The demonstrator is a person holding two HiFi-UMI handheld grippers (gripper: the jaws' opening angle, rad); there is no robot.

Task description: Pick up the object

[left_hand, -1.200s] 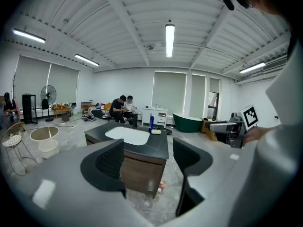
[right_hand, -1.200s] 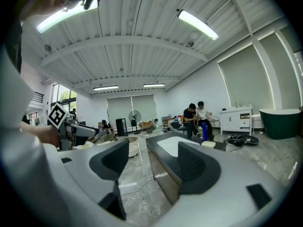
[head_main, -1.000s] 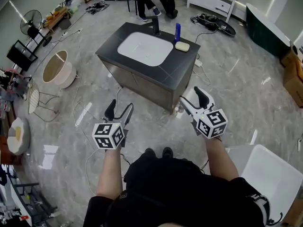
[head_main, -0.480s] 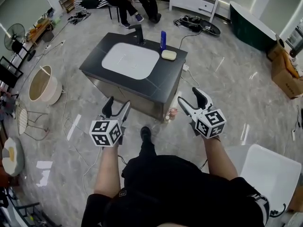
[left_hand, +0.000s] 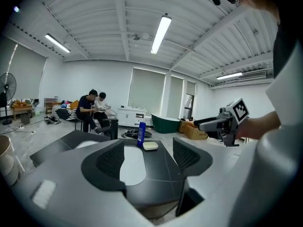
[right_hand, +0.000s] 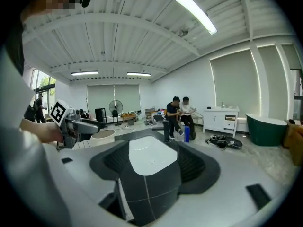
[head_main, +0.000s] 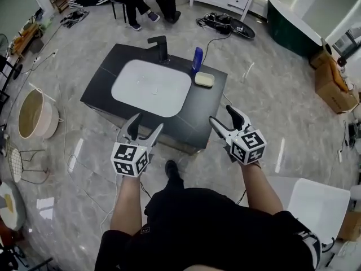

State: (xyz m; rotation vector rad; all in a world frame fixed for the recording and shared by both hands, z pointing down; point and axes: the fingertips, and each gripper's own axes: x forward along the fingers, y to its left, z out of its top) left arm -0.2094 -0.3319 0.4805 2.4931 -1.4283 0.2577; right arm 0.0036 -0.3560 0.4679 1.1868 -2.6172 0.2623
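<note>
Dark counter (head_main: 207,101), blue bottle (head_main: 196,60) far beyond empty, gaping left gripper (head_main: 146,123) and right gripper (head_main: 221,113).

Black counter (head_main: 208,103), white basin (head_main: 151,87), blue bottle (head_main: 196,60), cream soap (head_main: 204,79) — grey marbled floor (head_main: 271,112) (pale veins); black-and-white square markers on left gripper (head_main: 146,126) and right gripper (head_main: 223,116)

light: bright, even, from ceiling tubes (left_hand: 161,26) high above the left gripper (left_hand: 147,157) | glare: pale streaks on glossy floor (head_main: 73,151) beside it | focus: near jaws soft | edges: fisheye-bent, dark-cornered gripper views
</note>
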